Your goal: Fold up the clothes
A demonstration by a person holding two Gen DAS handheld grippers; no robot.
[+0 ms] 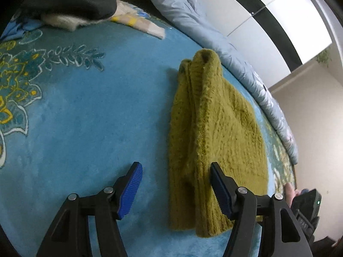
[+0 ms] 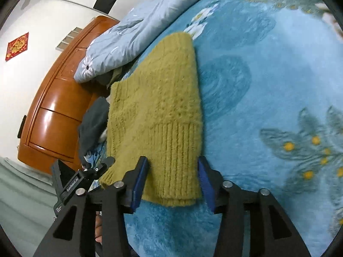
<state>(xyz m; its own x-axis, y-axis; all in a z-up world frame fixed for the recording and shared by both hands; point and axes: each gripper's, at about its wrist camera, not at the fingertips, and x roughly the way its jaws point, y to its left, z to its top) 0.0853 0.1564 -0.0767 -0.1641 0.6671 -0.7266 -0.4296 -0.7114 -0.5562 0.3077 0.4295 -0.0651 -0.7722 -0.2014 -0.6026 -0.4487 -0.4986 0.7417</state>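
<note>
The sweater lies on the bed, already folded narrow, partly between the wide-spread fingers of both the left hand-held gripper and the right hand-held gripper. Neither grips it. Probably a final crosswise fold remains.

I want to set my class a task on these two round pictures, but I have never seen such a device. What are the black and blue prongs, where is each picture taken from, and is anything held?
A person holds a two-fingered gripper in each hand. Each has its own fisheye camera. One picture looks along the left gripper, the other along the right gripper. Both are open and hold nothing. A green sweater, partly folded, lies on a blue blanket, with a pale quilt beside it.
</note>
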